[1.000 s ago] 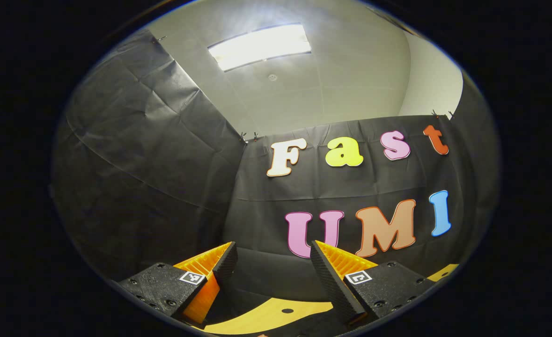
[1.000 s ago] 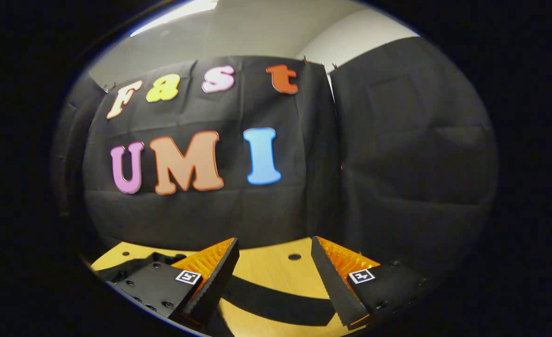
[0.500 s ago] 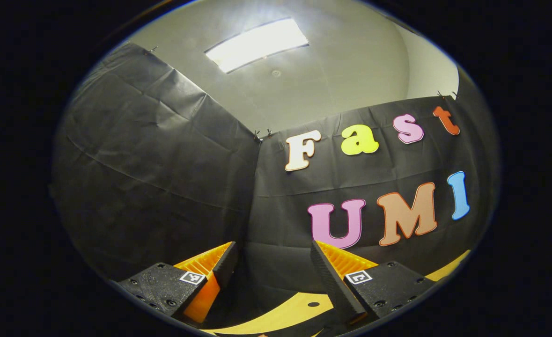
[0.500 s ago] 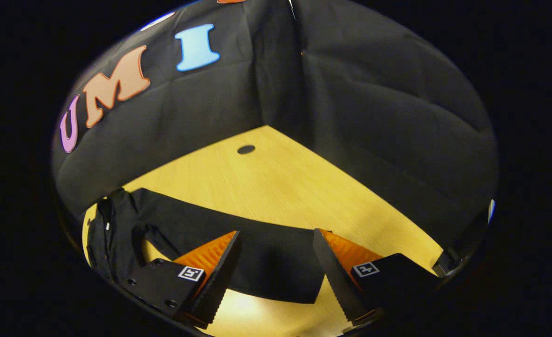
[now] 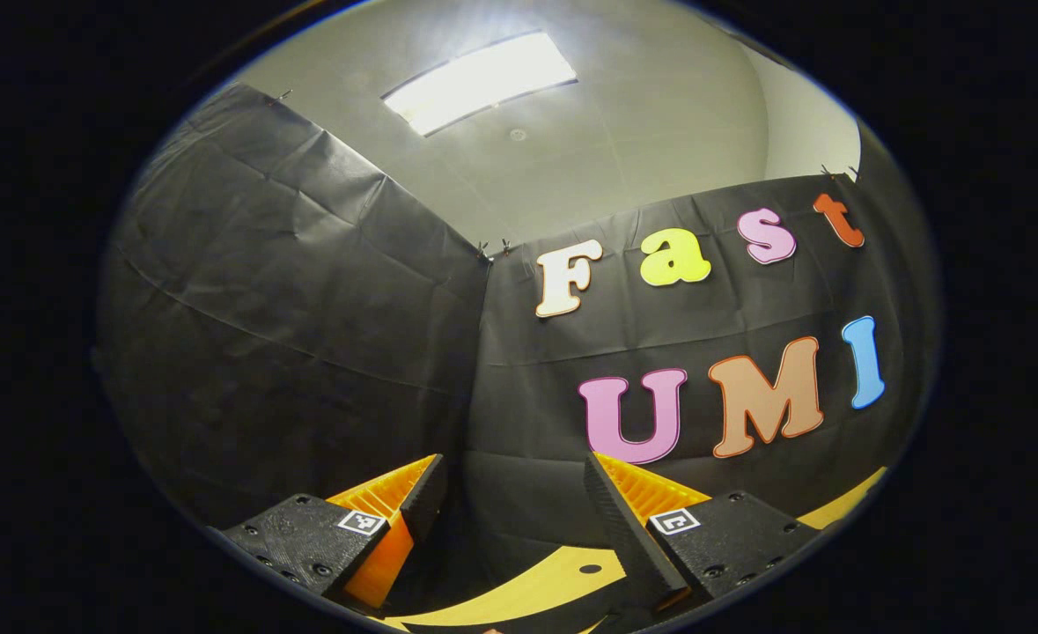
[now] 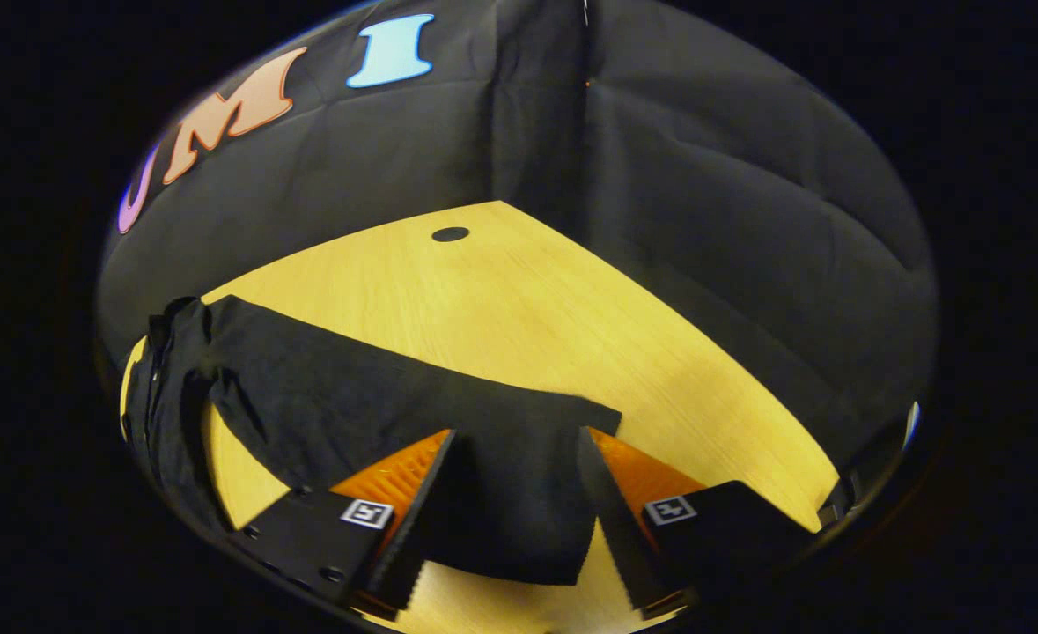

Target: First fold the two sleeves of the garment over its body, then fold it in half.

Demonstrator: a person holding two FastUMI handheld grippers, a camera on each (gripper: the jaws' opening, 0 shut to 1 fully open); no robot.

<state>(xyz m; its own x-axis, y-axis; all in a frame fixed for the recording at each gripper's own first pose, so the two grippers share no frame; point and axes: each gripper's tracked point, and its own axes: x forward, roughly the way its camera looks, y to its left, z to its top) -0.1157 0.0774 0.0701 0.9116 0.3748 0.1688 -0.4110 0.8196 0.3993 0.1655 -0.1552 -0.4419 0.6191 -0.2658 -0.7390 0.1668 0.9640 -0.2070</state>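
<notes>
Garment (image 6: 325,396) lies unfolded on table (image 6: 519,299); sleeve (image 6: 519,493) sits between wide-open jaws of right gripper (image 6: 514,519), ungrasped. Left gripper (image 5: 510,519) gapes empty; all folds remain

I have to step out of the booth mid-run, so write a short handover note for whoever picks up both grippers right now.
Right gripper: open, tipped down over the cuff end of the black garment's sleeve, one finger on each side of it, gripping nothing yet.
Left gripper: open, empty, raised and aimed at the booth wall, a strip of table below it.
Garment: on the wooden table; this sleeve lies stretched out flat, and the body is bunched at the left edge of the right gripper view.
Done: no fold visible.
Left: fold both sleeves over the body, then fold it in half.
</notes>
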